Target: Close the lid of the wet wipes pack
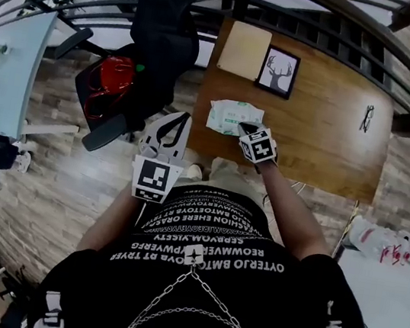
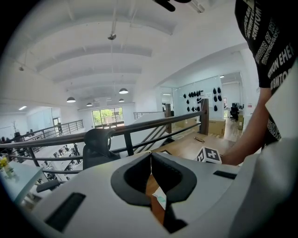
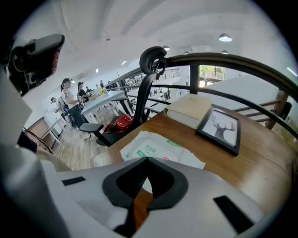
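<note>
The wet wipes pack [image 1: 232,116] lies flat on the wooden table [image 1: 323,151], close to the edge nearest the person. A framed deer picture [image 1: 279,71] is near it on the far side, and a beige book [image 1: 244,50] sits just beside that frame, toward the railing. The pack's printed top faces up and looks flat (whether the lid is pressed fully down cannot be made out).

The right gripper [image 3: 147,160] points steeply down at the near right end of the pack. Its jaws are pressed together tip to tip, with nothing pinched between them. In its own view the tips overlap the pack's near edge, and it is not clear whether they touch the wrapper.

The left gripper [image 2: 150,155] is held off the table's near left corner, close to the person's body, and is aimed a little downward across the table. Its jaws also meet at the tips and hold nothing. Through the gap below them show a strip of table and one corner of the pack.

A pair of glasses [image 1: 367,117] lies well apart from the pack, toward the right side of the table. Left of the table stands a black office chair [image 1: 163,14] with a red bag [image 1: 114,79] on its seat.
</note>
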`<state>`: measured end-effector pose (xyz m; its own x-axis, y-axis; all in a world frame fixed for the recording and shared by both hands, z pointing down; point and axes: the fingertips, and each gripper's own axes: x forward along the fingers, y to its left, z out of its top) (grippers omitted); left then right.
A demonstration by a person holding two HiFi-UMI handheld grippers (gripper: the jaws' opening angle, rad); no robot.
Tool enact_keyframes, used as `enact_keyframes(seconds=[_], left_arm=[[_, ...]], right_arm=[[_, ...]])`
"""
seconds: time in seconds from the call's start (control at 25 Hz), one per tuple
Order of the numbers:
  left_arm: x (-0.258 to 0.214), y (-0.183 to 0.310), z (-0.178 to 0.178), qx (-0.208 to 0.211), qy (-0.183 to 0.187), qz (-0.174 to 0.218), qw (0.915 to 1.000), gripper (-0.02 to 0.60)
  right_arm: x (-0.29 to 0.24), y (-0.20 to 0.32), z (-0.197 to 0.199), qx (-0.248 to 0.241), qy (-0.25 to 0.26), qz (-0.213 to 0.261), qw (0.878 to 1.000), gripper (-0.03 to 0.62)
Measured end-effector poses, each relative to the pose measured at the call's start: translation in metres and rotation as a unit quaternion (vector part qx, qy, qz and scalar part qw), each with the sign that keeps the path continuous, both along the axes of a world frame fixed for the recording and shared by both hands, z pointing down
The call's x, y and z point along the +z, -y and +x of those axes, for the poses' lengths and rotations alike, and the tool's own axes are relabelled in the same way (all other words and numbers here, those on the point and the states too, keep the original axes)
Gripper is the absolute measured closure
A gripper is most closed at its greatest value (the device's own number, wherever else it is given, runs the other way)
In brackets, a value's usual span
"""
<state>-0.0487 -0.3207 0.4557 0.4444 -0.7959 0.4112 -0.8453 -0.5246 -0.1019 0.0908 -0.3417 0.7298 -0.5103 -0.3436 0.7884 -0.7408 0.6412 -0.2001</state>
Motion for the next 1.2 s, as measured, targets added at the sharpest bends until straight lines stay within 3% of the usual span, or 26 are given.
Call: enact_keyframes(seconds=[0.24,0.48,0.68,0.92,1.2], left_arm=[[-0.012,0.002,-0.003,0.011,-0.005,0.021,0.9997,0.554],[-0.036,0.004,-0.005,0.023,-0.013,0.05,0.9984,0.554],[-0.062,0.004,-0.006,0.031,-0.025,0.077,0.9962,0.554],[-0.094,-0.005,-0.004,0.048,-0.032,0.117,0.9914,0.554],[-0.104,-0.017,0.006,0.066,-0.024,0.13,0.989,0.554]], right_arm=[[-0.072,0.002,0.023,0.06,0.039,0.098,0.993,0.58],[-0.177,-0.009,0.038,0.093,0.069,0.219,0.969,0.58],[-0.249,-0.026,0.047,0.109,0.072,0.283,0.95,0.58],[-0.316,-0.053,0.048,0.111,0.067,0.343,0.931,0.58],[-0.347,-0.073,0.058,0.124,0.053,0.359,0.923,0.58]])
